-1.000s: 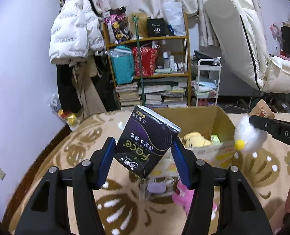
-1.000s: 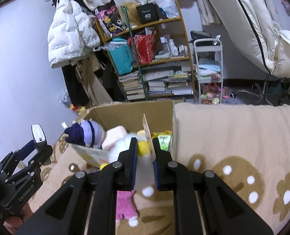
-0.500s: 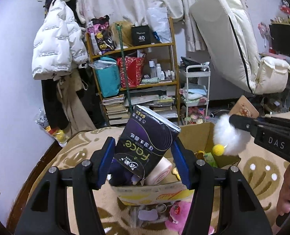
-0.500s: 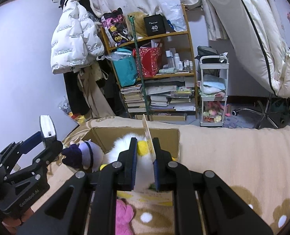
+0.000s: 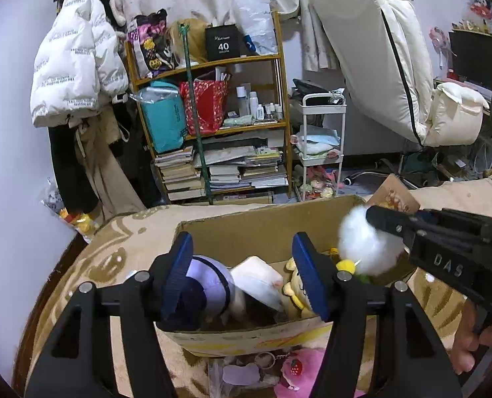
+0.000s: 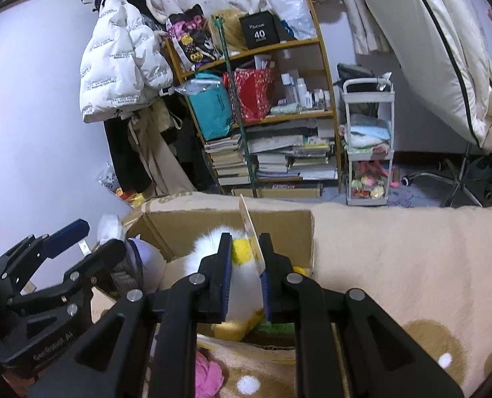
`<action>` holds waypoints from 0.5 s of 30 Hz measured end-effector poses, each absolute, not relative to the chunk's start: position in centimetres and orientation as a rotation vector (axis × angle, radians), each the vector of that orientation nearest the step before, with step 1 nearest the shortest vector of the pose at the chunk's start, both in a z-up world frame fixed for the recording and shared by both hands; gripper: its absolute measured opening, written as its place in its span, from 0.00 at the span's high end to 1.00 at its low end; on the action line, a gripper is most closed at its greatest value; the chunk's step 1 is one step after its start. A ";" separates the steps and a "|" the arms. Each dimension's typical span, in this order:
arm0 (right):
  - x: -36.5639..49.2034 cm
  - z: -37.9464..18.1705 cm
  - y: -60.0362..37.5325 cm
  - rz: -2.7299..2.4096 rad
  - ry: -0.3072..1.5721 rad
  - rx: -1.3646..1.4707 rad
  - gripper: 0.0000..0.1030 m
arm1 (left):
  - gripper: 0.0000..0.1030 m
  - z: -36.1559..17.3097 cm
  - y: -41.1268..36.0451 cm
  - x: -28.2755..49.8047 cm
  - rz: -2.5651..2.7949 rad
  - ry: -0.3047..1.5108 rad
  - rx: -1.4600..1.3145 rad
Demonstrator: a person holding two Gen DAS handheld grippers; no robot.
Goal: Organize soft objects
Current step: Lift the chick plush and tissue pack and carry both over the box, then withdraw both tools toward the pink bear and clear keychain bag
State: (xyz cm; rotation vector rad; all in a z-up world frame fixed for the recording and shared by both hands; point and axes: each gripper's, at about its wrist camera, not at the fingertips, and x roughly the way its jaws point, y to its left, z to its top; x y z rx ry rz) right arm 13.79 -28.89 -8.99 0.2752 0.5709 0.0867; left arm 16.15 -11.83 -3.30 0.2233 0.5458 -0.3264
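An open cardboard box (image 5: 262, 212) stands on the beige patterned blanket (image 6: 395, 265). Inside lie a plush with a purple cap (image 5: 209, 285), a white-and-pink soft item (image 5: 259, 278) and a yellow plush (image 5: 295, 285). My left gripper (image 5: 242, 237) hangs over the box's near side, its jaws opening with nothing between them. The black tissue pack is not seen. My right gripper (image 6: 246, 237) is shut on a white fluffy toy (image 6: 202, 252) with a yellow spot and a card tag, over the box's right part. In the left wrist view that toy (image 5: 365, 242) hangs above the box's right rim.
A pink plush (image 5: 299, 374) and small keychain items lie on the blanket before the box. Beyond the bed stand a full wooden shelf (image 5: 212, 126), a white trolley (image 5: 322, 146) and hung coats. A person's hand (image 5: 471, 341) holds the right gripper.
The black tissue pack has left my left gripper, whose jaws now stand wider and empty. Both grippers have moved forward over the box, the right one still carrying the white toy.
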 end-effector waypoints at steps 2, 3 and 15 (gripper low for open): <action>14.1 -9.4 -28.7 0.091 0.588 0.265 0.81 | 0.28 -3.4 -11.6 16.1 -0.320 0.549 0.221; 14.3 -9.6 -28.6 0.094 0.599 0.264 0.81 | 0.22 -3.4 -11.5 16.1 -0.311 0.548 0.225; 13.9 -10.0 -28.4 0.114 0.623 0.268 0.53 | 0.05 -2.1 -8.3 14.8 -0.255 0.555 0.191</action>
